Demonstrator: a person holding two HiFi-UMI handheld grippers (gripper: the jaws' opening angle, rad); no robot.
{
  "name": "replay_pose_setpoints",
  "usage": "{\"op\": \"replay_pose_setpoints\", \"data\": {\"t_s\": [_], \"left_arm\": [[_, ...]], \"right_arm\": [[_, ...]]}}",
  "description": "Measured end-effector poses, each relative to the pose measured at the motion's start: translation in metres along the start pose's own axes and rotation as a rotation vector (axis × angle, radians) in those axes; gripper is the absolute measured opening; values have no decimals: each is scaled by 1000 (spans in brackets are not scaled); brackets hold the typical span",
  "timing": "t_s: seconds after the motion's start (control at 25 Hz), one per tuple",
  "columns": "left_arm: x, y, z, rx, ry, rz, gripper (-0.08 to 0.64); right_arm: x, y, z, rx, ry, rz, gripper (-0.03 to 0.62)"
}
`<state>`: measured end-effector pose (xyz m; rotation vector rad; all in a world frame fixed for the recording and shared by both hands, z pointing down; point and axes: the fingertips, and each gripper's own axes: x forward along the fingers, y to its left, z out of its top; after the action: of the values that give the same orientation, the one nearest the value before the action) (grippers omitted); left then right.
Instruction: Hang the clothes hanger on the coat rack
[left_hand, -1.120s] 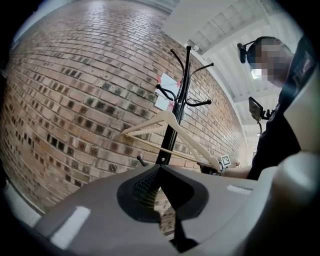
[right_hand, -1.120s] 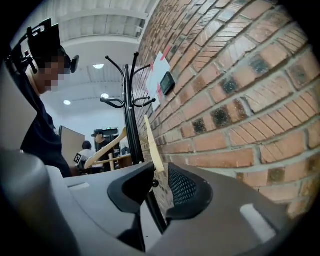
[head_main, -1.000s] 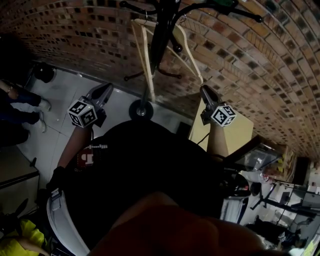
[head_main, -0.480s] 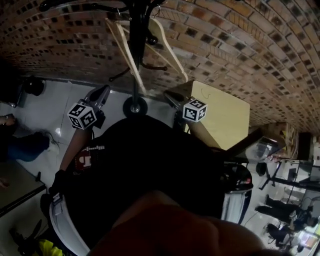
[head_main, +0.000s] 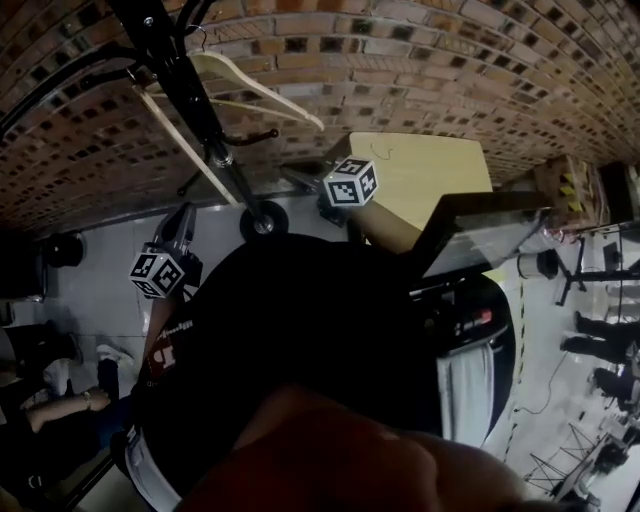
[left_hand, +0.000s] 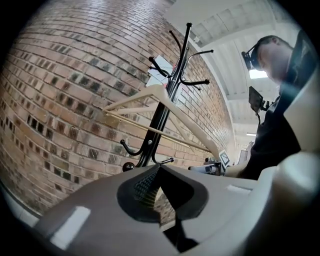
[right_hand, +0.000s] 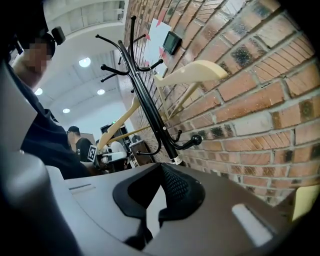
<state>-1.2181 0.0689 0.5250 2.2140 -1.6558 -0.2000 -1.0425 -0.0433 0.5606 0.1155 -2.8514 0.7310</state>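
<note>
The cream wooden hanger (head_main: 258, 87) hangs by its hook on the black coat rack (head_main: 188, 92) against the brick wall. It also shows in the left gripper view as the hanger (left_hand: 150, 95) on the rack (left_hand: 161, 105), and in the right gripper view as the hanger (right_hand: 195, 74) beside the pole (right_hand: 151, 107). My right gripper (head_main: 292, 174) sits below the hanger, apart from it. Its jaws have just been closing and are now shut (right_hand: 161, 166) with nothing between them. My left gripper (head_main: 187, 212) is left of the rack's base, shut (left_hand: 159, 169) and empty.
The rack's round base (head_main: 265, 220) stands on the pale floor by the wall. A tan table (head_main: 430, 175) is right of it, with dark equipment (head_main: 470, 330) nearer. A person's legs (head_main: 70, 400) show at lower left. The left gripper's cube (right_hand: 91, 154) is visible past the rack.
My right gripper has moved left and down, away from the hanger's right arm, and the hanger stays on the rack. The left gripper has sunk slightly. The head view has swung round.
</note>
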Motion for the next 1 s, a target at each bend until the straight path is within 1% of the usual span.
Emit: {"op": "replay_pose_setpoints", "data": {"t_s": [0.32,0.56,0.8,1.0], "left_arm": [[-4,-2,-5,7,-1,12,-8],[-10,1,-7,-5,-2,21,-8],[-15,4,-4,-10,-14,39,-8],[-15,3,-5,-11,-15,37,-8]], "right_arm": [[-1,6,-5,-64,31,15,12],[1,10,-17,-65,68,18,12],[5,14,-2,-101,52,37,12],[8,14,-8,-96,64,43,12]]}}
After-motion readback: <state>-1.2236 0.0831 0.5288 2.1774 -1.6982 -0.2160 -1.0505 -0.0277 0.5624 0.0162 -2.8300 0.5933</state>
